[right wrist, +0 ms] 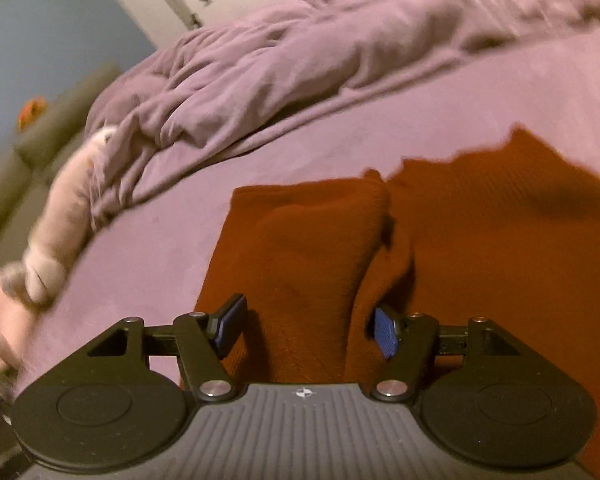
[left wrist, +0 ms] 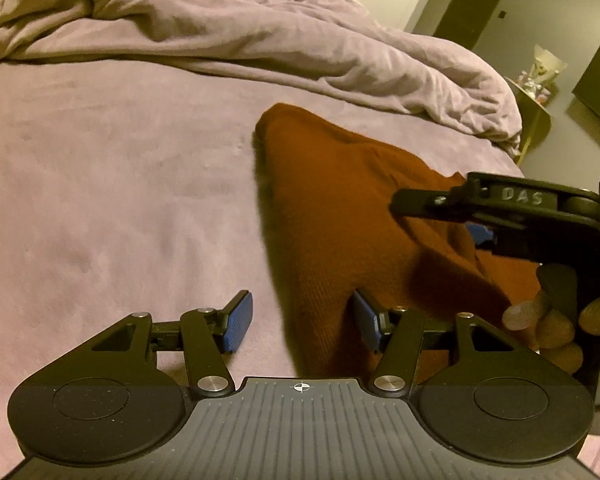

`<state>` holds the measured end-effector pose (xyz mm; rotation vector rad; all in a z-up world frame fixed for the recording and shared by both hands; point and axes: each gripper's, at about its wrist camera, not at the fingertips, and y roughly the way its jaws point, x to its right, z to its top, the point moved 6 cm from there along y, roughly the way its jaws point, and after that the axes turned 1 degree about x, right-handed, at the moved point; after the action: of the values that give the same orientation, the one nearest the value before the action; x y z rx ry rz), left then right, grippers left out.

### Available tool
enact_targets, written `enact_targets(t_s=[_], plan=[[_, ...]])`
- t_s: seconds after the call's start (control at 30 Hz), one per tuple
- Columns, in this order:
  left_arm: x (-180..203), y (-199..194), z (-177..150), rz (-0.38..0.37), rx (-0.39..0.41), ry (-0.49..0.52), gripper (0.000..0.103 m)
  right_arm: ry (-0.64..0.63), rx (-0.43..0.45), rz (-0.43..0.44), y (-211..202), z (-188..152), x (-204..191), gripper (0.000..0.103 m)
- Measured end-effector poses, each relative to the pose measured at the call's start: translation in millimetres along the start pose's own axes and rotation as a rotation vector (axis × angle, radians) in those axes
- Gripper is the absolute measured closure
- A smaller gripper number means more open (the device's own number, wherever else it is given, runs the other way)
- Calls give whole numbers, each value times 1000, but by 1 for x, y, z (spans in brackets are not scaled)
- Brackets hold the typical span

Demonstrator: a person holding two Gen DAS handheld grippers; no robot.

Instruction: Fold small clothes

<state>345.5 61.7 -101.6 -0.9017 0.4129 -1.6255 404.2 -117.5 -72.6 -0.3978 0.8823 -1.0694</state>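
Jaws apart on left gripper (left wrist: pixel 302 322), right gripper (right wrist: pixel 306 330), over rust garment (right wrist: pixel 460 240).

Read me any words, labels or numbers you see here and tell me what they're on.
"DAS": raised letters on the black finger arm of the right hand-held gripper, seen from the left wrist.
A small label at that view's right edge is cut off and unreadable.
Right wrist view: no text.

Rust-brown garment (right wrist: pixel 480 248) cut off at right edge; pale plush toy (right wrist: pixel 65 216) motion-blurred.
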Motion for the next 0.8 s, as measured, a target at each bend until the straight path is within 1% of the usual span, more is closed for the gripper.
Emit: enact_targets(t_s=[0.1,0.13,0.23,0.27,0.3,0.33,0.37,0.43,0.5,0.57,0.67,0.73,0.8], plan=[[1,0,-1,7,1,1,42,-122,4,-50,3,-3,-18,48],[1,0,-1,8,0,0,42,-152,11,-73,5,-3,-21,59],[1,0,0,11,-4,-9,42,-193,22,-116,7,-1,-25,80],[2,-1,1,15,-4,-13,41,-219,24,-127,8,-1,-26,83],[2,-2,2,18,-3,-17,41,-267,33,-154,8,-1,-30,84],[3,-6,3,19,3,-19,41,-341,48,-185,7,-3,-37,86],[4,-10,4,17,8,-21,41,-431,77,-227,4,-5,-44,86],[7,-20,7,10,19,-23,41,-563,145,-286,-9,-8,-56,87],[12,-29,9,13,35,-12,41,-622,212,-317,-26,-6,-58,87],[21,-35,11,7,45,1,38,-649,273,-362,-45,-3,-52,87],[38,-35,7,-29,33,34,36,-679,314,-456,-65,-3,-28,87],[50,-30,2,-39,20,61,35,-650,300,-509,-73,-2,-4,87],[62,-20,-7,-42,-13,75,35,-628,281,-583,-78,-3,25,87]])
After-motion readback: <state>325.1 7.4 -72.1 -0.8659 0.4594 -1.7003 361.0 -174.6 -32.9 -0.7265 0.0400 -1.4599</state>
